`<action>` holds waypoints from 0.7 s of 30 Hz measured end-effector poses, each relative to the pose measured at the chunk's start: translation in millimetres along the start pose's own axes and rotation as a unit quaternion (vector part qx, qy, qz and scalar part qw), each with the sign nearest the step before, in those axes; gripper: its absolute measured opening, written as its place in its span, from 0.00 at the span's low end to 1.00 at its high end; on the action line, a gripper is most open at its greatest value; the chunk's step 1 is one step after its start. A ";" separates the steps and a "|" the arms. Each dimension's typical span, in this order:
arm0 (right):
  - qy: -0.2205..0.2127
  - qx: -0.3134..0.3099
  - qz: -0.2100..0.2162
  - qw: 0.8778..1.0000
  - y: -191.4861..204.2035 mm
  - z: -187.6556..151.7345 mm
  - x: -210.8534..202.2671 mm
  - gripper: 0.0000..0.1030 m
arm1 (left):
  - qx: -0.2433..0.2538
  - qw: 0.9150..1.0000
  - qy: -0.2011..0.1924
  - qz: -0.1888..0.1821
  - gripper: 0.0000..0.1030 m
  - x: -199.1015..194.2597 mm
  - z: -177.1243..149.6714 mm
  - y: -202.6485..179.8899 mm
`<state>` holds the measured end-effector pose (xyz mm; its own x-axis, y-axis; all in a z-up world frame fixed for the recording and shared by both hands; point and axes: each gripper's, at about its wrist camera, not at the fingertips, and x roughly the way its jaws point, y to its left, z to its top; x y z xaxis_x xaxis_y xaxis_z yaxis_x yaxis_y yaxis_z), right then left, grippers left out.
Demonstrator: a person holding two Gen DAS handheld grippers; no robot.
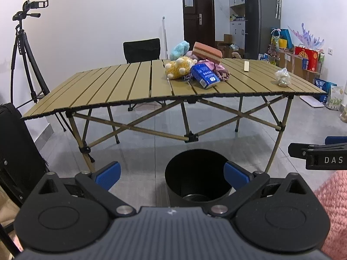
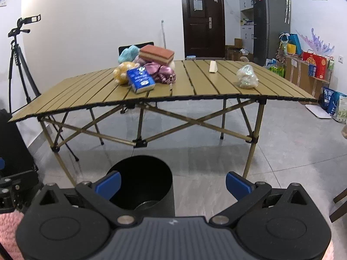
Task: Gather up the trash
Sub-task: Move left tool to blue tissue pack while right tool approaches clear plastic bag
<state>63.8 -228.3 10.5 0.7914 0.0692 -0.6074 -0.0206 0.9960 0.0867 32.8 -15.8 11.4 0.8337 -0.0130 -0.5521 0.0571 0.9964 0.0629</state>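
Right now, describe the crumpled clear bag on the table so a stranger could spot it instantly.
Start at the slatted tan folding table and go to its right end, away from the heap of plush toys. The crumpled clear plastic bag sits alone near the front edge. It is translucent and shapeless, unlike the small, stiff, pale block lying farther back.
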 end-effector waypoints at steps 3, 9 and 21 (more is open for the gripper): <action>-0.009 0.003 -0.004 1.000 -4.2 7.2 6.6 1.00 | 0.000 1.000 -0.003 -0.001 1.00 8.7 8.5 -2.0; -0.027 0.009 -0.013 1.000 -13.7 23.3 20.2 1.00 | 0.000 1.000 -0.018 -0.003 1.00 25.7 29.9 -7.2; -0.076 0.031 -0.033 0.996 -44.1 61.2 54.7 1.00 | -0.006 0.999 -0.045 -0.008 1.00 76.0 82.0 -25.5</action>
<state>145.4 -271.9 21.8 0.8729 -0.0104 -0.4878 0.0687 0.9924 0.1017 139.7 -49.1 36.1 0.8788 -0.0358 -0.4758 0.0649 0.9969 0.0449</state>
